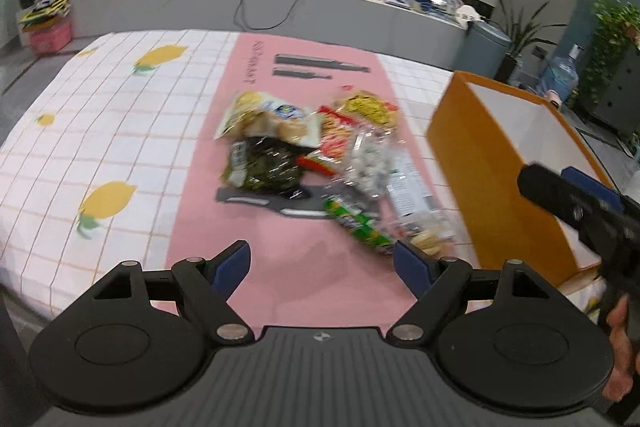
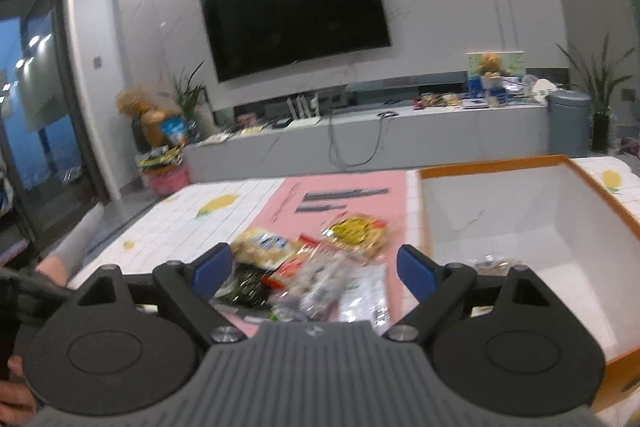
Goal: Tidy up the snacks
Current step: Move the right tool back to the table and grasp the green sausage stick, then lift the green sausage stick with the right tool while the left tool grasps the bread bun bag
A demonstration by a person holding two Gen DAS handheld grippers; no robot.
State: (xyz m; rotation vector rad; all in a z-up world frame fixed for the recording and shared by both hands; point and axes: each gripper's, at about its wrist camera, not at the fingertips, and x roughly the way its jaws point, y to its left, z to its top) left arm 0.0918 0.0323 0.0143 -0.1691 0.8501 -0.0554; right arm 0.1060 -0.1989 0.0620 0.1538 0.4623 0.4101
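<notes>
Heap of crinkly plastic snack packets [image 1: 320, 163] on the pink rectangular mat [image 1: 280, 287] mid-desk: pale biscuit bag, dark green seaweed pack, yellow-label bag, clear candy bag, green wrapper. Orange cardboard box with white inside [image 1: 480, 163] just right of mat, one packet inside. Left claw [image 1: 322, 265] jaws apart, empty, near side of heap. Right claw [image 2: 314, 269] jaws apart, empty. Lemon-print white checked cloth [image 1: 100, 131] under mat.

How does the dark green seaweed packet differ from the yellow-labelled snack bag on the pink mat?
The dark green seaweed packet is dark and lies on the near side of the pile; the yellow-labelled snack bag is bright and lies at the far end, closer to the orange box. Both lie on the pink mat, ungripped.
</notes>
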